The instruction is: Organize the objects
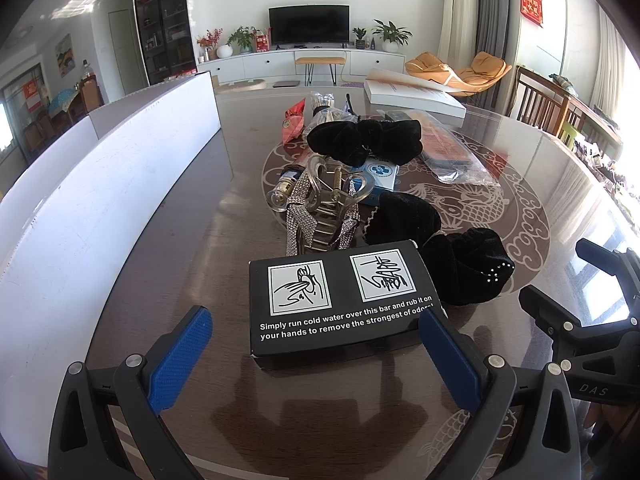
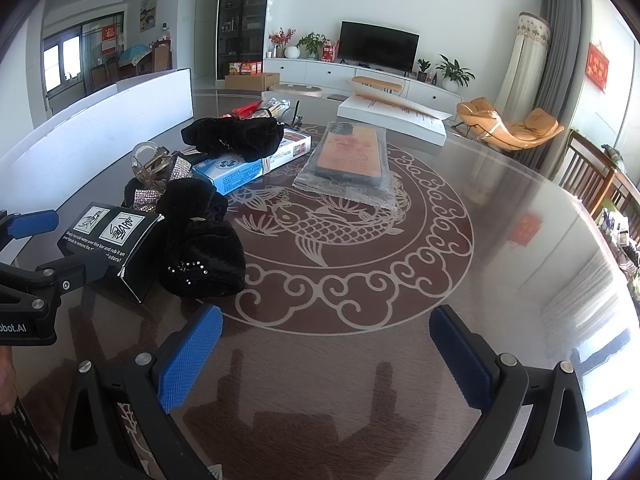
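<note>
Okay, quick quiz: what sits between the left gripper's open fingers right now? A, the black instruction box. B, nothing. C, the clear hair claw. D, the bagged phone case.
A: the left gripper is open around the near end of the black instruction box, not closed on it.

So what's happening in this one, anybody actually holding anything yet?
Not yet. The left claw is open, its pads straddling the near end of a black instruction box that lies on the glass-topped table. The right claw hangs open over bare tabletop, holding nothing. Behind the box sit black velvet scrunchies, a clear hair claw clip, a blue-and-white carton and a bagged phone case, all unsorted.
</note>
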The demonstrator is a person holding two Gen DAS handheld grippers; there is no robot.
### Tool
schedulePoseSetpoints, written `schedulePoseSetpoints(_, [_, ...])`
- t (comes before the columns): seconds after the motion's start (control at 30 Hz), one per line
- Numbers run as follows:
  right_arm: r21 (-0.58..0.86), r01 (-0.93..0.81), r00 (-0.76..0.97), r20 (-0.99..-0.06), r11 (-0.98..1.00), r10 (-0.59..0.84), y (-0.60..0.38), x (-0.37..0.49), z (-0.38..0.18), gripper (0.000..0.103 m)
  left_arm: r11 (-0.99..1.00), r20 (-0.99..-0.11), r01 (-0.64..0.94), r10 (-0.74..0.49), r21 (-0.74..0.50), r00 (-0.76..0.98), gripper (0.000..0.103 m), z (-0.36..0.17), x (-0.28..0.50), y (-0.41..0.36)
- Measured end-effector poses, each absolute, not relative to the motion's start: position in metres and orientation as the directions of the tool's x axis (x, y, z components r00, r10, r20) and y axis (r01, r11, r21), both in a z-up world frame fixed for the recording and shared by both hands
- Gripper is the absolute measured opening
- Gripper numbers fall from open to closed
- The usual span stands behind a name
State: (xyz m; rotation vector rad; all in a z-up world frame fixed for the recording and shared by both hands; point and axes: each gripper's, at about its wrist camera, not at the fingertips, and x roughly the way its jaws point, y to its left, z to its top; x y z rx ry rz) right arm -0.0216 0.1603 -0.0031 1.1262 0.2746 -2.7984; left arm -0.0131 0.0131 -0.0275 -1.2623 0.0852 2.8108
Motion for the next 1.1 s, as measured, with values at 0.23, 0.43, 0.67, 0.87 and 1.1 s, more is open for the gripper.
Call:
schedulePoseSetpoints(0.23, [-0.118, 0.171, -0.711, -0.702, -0.978, -0.039, 0.1624, -0.0231, -0.0020, 0.103, -0.997, -0.748, -0.077, 0.031, 0.026, -0.663, 0.103, -0.0273, -0.0131, 0.0130])
schedulePoseSetpoints(0.43, [-0.117, 0.170, -0.709, -0.704, -0.978, -0.039, 0.1630, -0.0228, -0.0015, 0.103, -0.997, -0.748, -0.077, 0.031, 0.026, -0.662, 0.103, -0.0272, -0.0132, 0.0129])
schedulePoseSetpoints(0.67, [-0.116, 0.170, -0.708, -0.705, -0.979, -0.040, 0.1630, -0.0228, -0.0015, 0.103, -0.997, -0.749, -0.077, 0.031, 0.026, -0.662, 0.103, -0.0271, -0.0131, 0.0128])
schedulePoseSetpoints(0.87, [-0.116, 0.170, -0.707, -0.706, -0.979, -0.039, 0.1629, -0.0227, -0.0018, 0.103, -0.997, -0.749, -0.077, 0.031, 0.027, -0.662, 0.103, -0.0272, -0.0127, 0.0130])
schedulePoseSetpoints(1.1, [-0.116, 0.170, -0.707, -0.706, -0.979, -0.039, 0.1629, -0.0227, -0.0017, 0.103, -0.997, -0.749, -0.077, 0.031, 0.027, -0.662, 0.103, -0.0269, -0.0131, 0.0126])
